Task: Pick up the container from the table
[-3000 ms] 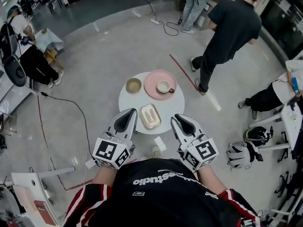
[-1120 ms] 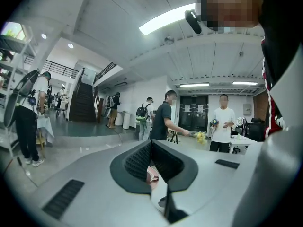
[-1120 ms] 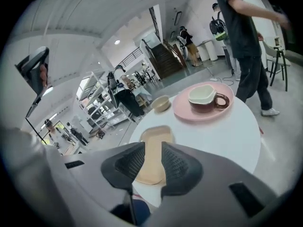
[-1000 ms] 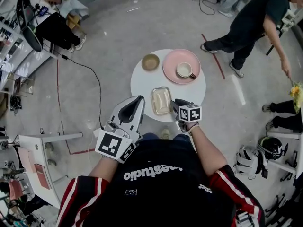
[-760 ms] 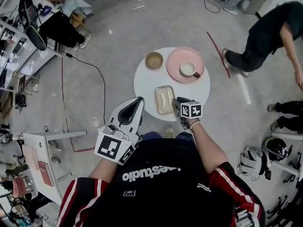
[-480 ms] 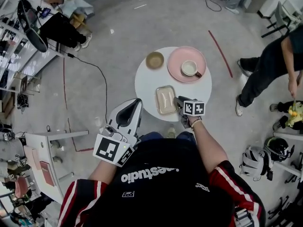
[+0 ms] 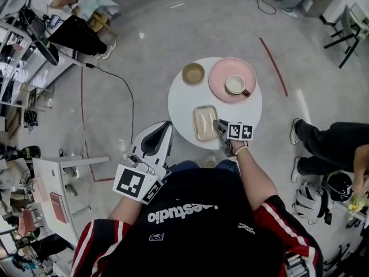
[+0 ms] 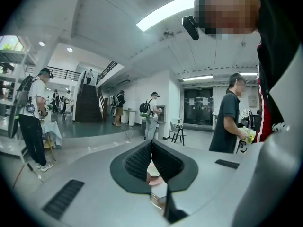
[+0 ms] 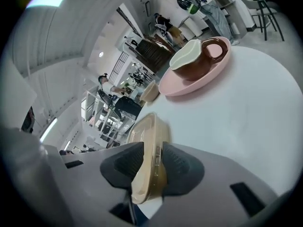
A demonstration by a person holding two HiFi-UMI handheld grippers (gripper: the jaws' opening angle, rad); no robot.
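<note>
A: The beige rectangular plastic container [image 7: 204,122] lies on the round white table [image 7: 183,104]. The right gripper [image 9: 152,162], jaws just opening, has the near rim between them, not clamped.
B: The left gripper [image 8: 151,157] is closed, empty. I would push deeper, squeeze, then lift level.

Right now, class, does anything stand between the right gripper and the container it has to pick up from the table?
Nothing visible does. The near rim of the container already sits between the jaws of the right gripper, which have just been opening. The cup on its pink plate stands farther back.
</note>
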